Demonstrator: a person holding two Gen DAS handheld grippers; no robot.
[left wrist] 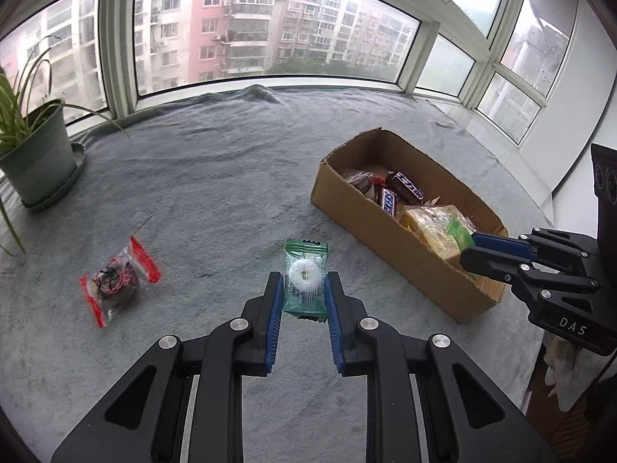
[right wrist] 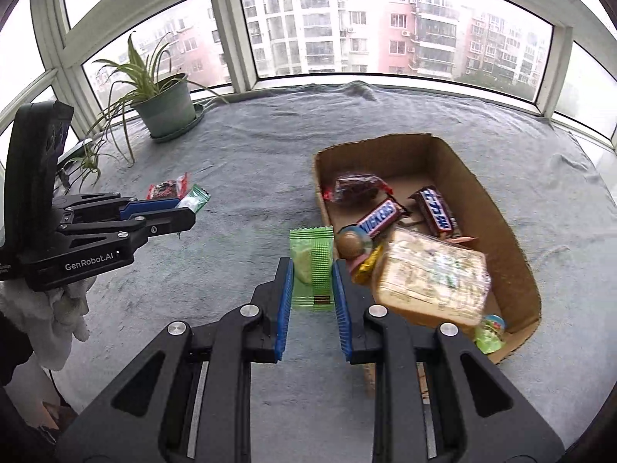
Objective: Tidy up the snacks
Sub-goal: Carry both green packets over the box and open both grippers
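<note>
left gripper (left wrist: 302, 293) pinching dark-green packet (left wrist: 305, 277) | right gripper (right wrist: 311, 283) pinching light-green packet (right wrist: 312, 266) | both beside cardboard box (right wrist: 501, 208), likely for dropping in

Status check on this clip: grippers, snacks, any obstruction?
Left gripper shut on dark green packet. Right gripper shut on light green packet. Red-edged packet loose on cloth. Cardboard box unobstructed.

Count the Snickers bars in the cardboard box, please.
2. One Snickers bar lies near the box's middle; the other Snickers bar lies just right of it. More may be hidden under the other snacks.
</note>
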